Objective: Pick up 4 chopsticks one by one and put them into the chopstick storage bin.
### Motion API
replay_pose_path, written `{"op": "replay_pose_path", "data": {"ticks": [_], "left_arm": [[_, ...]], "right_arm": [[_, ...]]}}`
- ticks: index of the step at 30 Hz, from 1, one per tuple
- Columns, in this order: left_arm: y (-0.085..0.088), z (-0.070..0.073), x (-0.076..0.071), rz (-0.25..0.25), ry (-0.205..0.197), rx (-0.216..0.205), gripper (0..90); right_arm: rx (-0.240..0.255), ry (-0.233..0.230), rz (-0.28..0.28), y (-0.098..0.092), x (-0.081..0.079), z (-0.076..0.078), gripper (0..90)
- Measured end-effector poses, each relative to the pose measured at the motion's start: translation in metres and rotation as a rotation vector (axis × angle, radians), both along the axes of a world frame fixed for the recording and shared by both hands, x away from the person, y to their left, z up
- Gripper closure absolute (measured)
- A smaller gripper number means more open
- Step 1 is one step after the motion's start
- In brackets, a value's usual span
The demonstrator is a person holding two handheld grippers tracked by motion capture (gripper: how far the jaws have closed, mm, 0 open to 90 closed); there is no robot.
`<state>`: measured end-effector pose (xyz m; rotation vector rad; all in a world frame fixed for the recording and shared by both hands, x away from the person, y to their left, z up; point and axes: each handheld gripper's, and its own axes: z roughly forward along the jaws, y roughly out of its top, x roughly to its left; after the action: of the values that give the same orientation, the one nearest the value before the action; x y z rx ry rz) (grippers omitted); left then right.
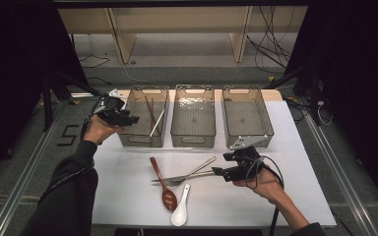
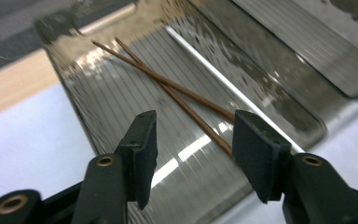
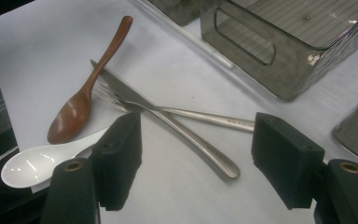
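Left gripper (image 2: 191, 140) jaws apart, empty, over left bin (image 1: 128, 140); chopsticks (image 2: 168, 91) lie inside. Right gripper (image 3: 196, 154) agape above crossed knife (image 3: 121, 91) and fork (image 3: 191, 140). Risk: pinching both together, probably dragging spoons.

a lab: dark curtains (image 1: 10, 73), loose cables (image 1: 270, 44), metal floor rails (image 1: 24, 172).

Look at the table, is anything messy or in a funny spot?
A bit. The knife and fork lie crossed on the table, with the wooden spoon and white spoon loose beside them. The chopsticks lie crossed in the left bin. Nothing is spilled or broken.
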<state>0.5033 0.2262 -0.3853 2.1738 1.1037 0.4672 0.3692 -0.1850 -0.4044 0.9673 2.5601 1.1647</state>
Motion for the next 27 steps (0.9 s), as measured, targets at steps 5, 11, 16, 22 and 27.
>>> {"op": "replay_pose_path", "data": {"ticks": [5, 11, 16, 22, 27], "left_arm": [[0.003, 0.001, -0.016, -0.005, 0.004, -0.071, 44.5], [0.0, 0.005, -0.036, -0.04, -0.008, -0.166, 49.1], [-0.01, 0.0, -0.051, -0.124, 0.008, -0.203, 77.6], [-0.028, -0.013, -0.051, -0.167, 0.03, -0.177, 89.0], [-0.035, -0.023, -0.046, -0.148, 0.039, -0.153, 89.2]], "right_arm": [[0.0, 0.002, -0.001, 0.0, 0.0, 0.0, 34.2], [-0.002, 0.002, -0.001, 0.0, 0.0, 0.0, 34.2], [-0.001, -0.002, -0.001, 0.0, 0.0, 0.0, 34.3], [-0.001, -0.004, 0.001, 0.001, 0.0, 0.001, 34.2], [-0.001, 0.0, -0.001, 0.0, 0.0, 0.001, 34.2]]}}
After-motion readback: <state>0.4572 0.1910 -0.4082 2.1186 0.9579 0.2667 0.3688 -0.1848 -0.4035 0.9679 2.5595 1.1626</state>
